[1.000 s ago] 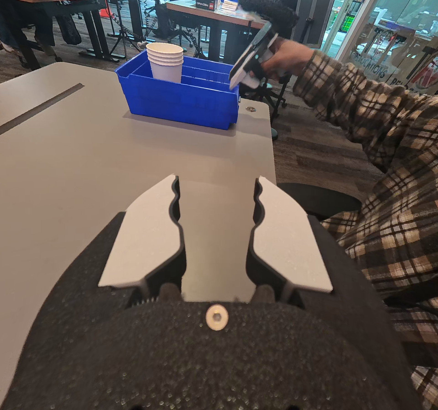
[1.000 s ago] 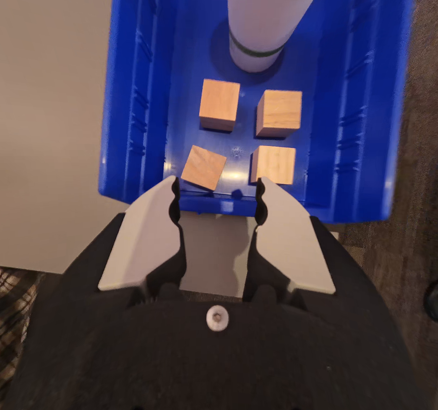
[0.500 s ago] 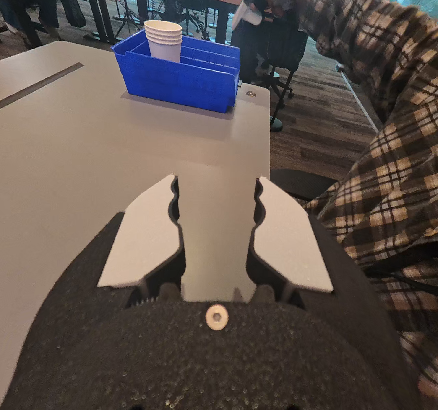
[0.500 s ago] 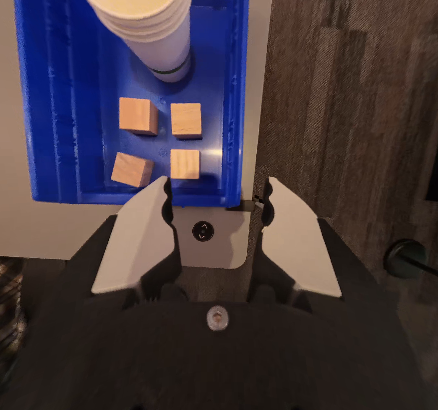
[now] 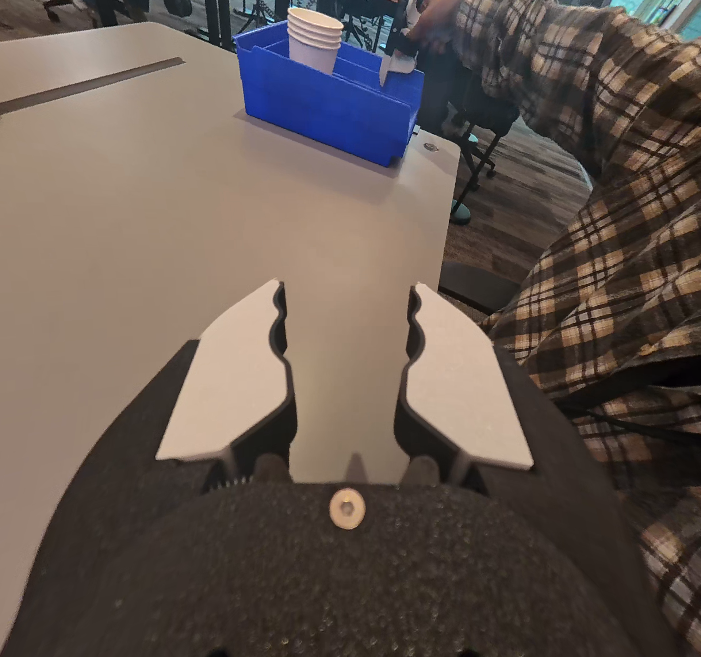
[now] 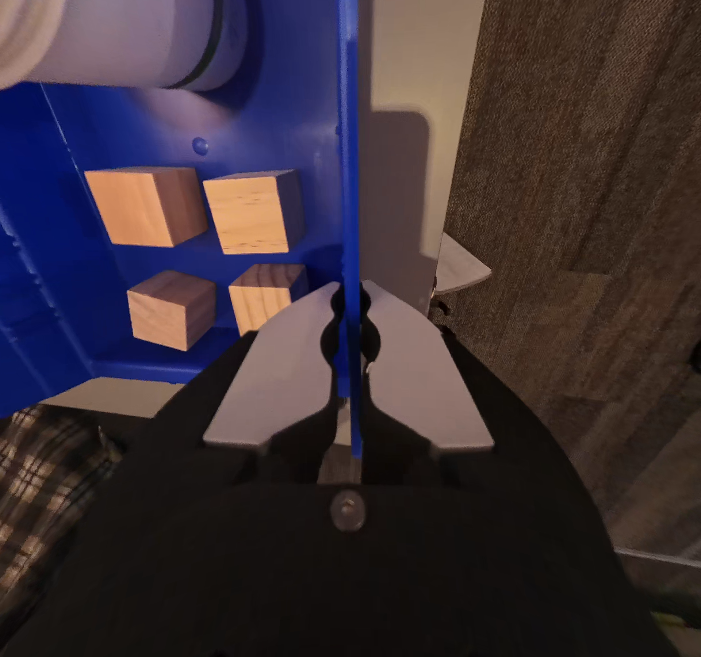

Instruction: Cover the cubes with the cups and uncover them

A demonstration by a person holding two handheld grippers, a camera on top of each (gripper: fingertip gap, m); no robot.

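A blue bin (image 5: 326, 107) stands at the far right corner of the grey table (image 5: 151, 221). A stack of white paper cups (image 5: 313, 38) stands in it, and it also shows in the right wrist view (image 6: 125, 20). Several wooden cubes (image 6: 148, 204) lie on the bin's floor. My right gripper (image 6: 351, 291) is shut on the bin's right wall (image 6: 351, 145); it also shows in the left wrist view (image 5: 394, 66). My left gripper (image 5: 347, 286) is open and empty, low over the table near its right edge.
A person's plaid sleeve (image 5: 588, 126) reaches across the right side. The table's right edge (image 5: 447, 221) drops to a dark floor (image 6: 588, 145). Other desks and chairs stand behind the table.
My right gripper has come down from above the bin and closed on the bin's right wall. My left gripper stays open over the table, its view turned a little to the left.
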